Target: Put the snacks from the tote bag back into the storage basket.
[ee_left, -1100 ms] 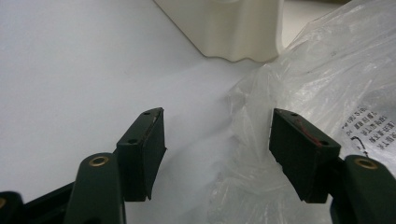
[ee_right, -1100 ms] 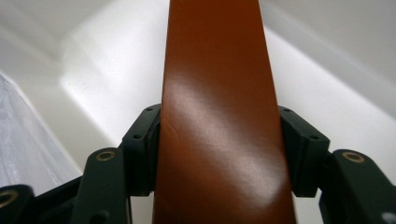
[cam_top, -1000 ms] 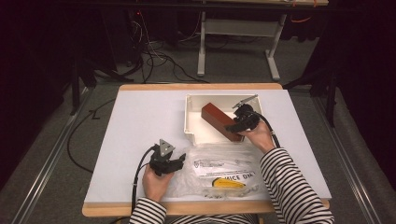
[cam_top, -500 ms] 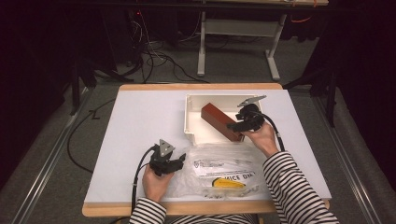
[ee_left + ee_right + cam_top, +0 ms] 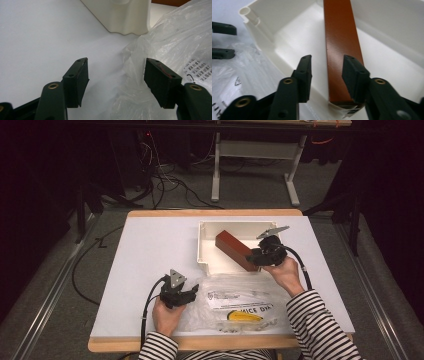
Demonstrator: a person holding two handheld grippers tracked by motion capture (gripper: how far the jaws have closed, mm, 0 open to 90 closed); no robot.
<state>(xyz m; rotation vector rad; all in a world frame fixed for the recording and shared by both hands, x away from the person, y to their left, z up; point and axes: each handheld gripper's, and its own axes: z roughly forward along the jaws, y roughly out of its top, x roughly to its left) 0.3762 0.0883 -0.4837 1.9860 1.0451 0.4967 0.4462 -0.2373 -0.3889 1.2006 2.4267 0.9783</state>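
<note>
The long brown box point(image 5: 236, 250) lay slanted in the white bin point(image 5: 206, 251), one end on the rim. The right gripper point(image 5: 326, 75) was apart around that end, not squeezing. The left gripper point(image 5: 116, 80) was apart beside the plastic bag point(image 5: 235, 302), which probably waited on the tabletop point(image 5: 150, 245).

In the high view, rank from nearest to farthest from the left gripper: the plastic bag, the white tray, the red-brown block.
From the left gripper:
1. Plastic bag, right beside it, near table edge.
2. White tray, farther back toward the right.
3. Red-brown block, inside the tray, at the right gripper.
</note>
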